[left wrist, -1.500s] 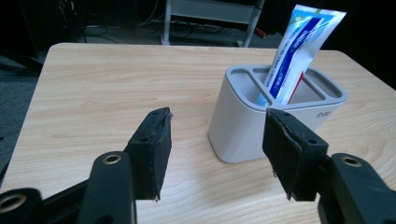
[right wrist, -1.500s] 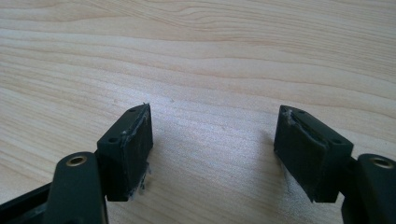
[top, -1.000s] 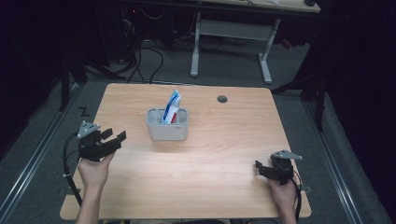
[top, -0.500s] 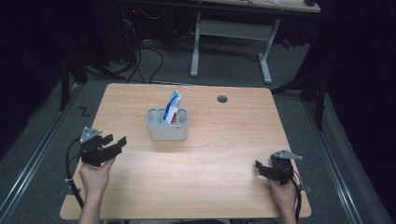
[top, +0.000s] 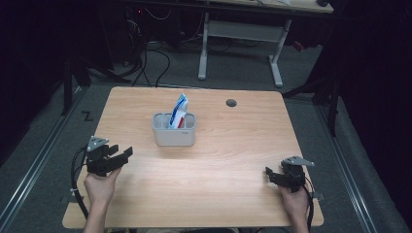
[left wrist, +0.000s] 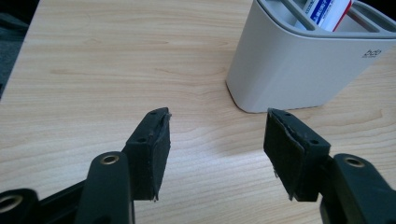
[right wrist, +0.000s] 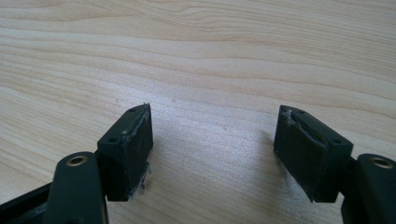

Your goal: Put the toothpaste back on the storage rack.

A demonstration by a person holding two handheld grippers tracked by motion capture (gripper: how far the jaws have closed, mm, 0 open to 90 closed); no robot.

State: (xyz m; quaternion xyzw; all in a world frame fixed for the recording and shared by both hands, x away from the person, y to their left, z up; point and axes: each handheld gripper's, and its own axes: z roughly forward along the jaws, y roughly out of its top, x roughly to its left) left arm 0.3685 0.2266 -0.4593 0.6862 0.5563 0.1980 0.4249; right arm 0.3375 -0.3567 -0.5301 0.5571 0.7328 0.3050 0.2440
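A pale grey holder [top: 174, 129] with compartments stands near the middle of the wooden table [top: 214, 194], and a blue, white and red tube [top: 178, 112] leans up out of it. My left gripper [top: 122, 155] rests at the table's left edge, pointing toward the holder, open with nothing between its jaws. In the left gripper view the holder [left wrist: 299, 65] sits ahead and to the right of that gripper [left wrist: 217, 128], with the tube [left wrist: 327, 11] at its top. My right gripper [top: 270, 174] lies near the front right corner. The right gripper [right wrist: 215, 126] is open over bare wood.
A round cable hole [top: 231, 103] sits in the table near its far edge. Behind the table a desk frame with white legs [top: 204, 53] stands on the dark floor, with cables [top: 145, 68] at the back left. Metal rails [top: 43, 155] run along both sides.
My left hand and gripper have drawn back toward the near left edge of the table, a little farther from the holder. The right gripper has stayed put.
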